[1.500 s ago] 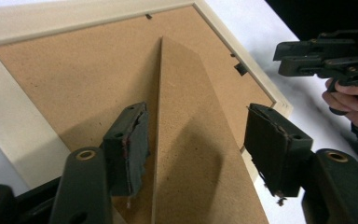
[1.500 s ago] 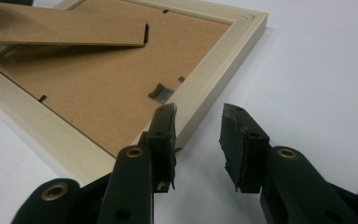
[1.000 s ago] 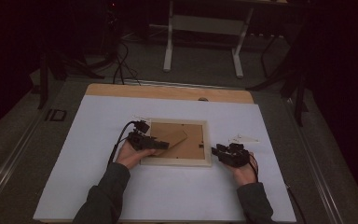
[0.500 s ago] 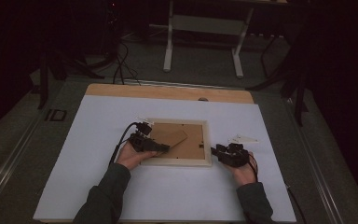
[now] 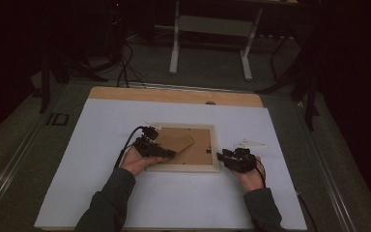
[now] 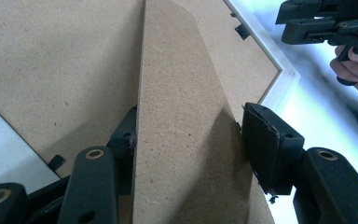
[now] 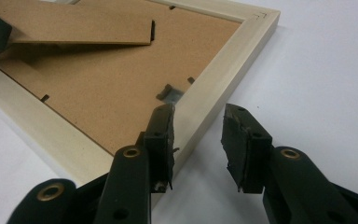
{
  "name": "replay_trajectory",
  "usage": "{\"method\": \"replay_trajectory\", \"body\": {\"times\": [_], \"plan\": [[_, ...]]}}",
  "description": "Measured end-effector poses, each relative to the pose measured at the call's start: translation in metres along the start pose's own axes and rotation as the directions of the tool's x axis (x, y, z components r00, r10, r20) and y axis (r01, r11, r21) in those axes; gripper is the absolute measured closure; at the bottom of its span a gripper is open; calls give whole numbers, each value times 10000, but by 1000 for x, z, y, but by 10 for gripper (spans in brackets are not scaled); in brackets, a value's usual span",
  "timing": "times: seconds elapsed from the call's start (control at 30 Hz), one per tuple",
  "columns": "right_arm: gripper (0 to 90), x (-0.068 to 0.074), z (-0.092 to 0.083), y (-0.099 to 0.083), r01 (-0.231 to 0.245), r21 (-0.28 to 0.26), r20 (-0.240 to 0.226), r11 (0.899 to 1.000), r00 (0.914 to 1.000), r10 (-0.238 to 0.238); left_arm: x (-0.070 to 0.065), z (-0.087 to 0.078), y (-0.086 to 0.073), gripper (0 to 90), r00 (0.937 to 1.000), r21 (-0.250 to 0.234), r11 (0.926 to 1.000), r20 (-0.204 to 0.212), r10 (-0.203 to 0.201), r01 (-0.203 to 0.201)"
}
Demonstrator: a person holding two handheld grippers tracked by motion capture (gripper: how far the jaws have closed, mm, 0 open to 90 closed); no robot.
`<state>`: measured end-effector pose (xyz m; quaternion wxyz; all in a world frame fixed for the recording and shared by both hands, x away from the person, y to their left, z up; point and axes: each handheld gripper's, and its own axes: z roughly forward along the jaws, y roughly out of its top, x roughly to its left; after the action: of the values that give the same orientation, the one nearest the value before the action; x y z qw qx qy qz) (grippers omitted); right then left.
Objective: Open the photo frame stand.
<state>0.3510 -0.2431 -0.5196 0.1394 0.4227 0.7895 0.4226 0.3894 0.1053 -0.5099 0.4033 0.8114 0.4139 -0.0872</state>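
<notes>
A: Easel flap [image 6: 182,116] of the picture frame [image 5: 183,167] is what the left tool [image 6: 186,140] is working on. The frame lies face down on the white tabletop [image 5: 101,125], between the two hands.

B: Which way does the flap run from that tool?

A: In the left gripper view its long axis runs straight away from the tool, up the middle between the jaws. One jaw touches the flap's edge; the other stands just off the opposite edge. The jaws have just been closing, with the flap between them, but I would not call it a firm grip yet.

B: So the left hand is the nearer one?

A: Yes, it is on the flap. The right tool [image 7: 196,140] sits at the frame's opposite side, straddling the pale rail: one jaw over the backing board [image 7: 116,88], the other outside on the tabletop. Its jaws stand partly apart, and I see no pad pressing the wood.

B: What does each view add?

A: The right gripper view shows the flap [image 7: 74,25] lifted clear of the board at its free end, with a shadow beneath, and a small metal tab [image 7: 170,95] by the rail. The high view shows both tools [image 5: 157,149] [image 5: 232,159] flanking the frame, which neither gripper view gives.
</notes>
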Motion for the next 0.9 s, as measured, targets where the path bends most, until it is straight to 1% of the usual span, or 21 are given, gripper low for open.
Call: {"method": "replay_trajectory", "body": {"times": [0.1,0.27,0.33,0.4,0.5,0.63,0.83,0.9], "plan": [[618,0,3,2,60,72,6,10000,10000,-60,-2,-1,0,454,9998,-71,9998,-93,188,-189],[607,0,7,7,84,147,1,9999,10000,-84,-5,-3,0,453,9990,-260,9988,-153,408,-412],[600,0,10,10,105,189,4,9998,9999,-105,-5,-4,-1,453,9983,-363,9977,-154,559,-564],[593,-1,11,12,92,219,21,9997,10000,-92,-6,-5,-1,453,9982,-448,9972,-137,591,-596],[582,-3,14,16,68,256,47,9996,10000,-69,-8,-7,-1,454,9970,-516,9958,-208,742,-752],[571,-5,16,20,-73,259,-4,9996,10000,74,-12,-9,-1,454,9941,-488,9935,-399,1013,-1032],[552,-6,19,26,-143,255,-117,9996,9998,146,-20,-11,-1,454,9877,-615,9873,-629,1429,-1468],[546,-6,21,28,-167,241,-123,9996,9998,170,-21,-12,-1,454,9866,-694,9857,-656,1494,-1538]]}}
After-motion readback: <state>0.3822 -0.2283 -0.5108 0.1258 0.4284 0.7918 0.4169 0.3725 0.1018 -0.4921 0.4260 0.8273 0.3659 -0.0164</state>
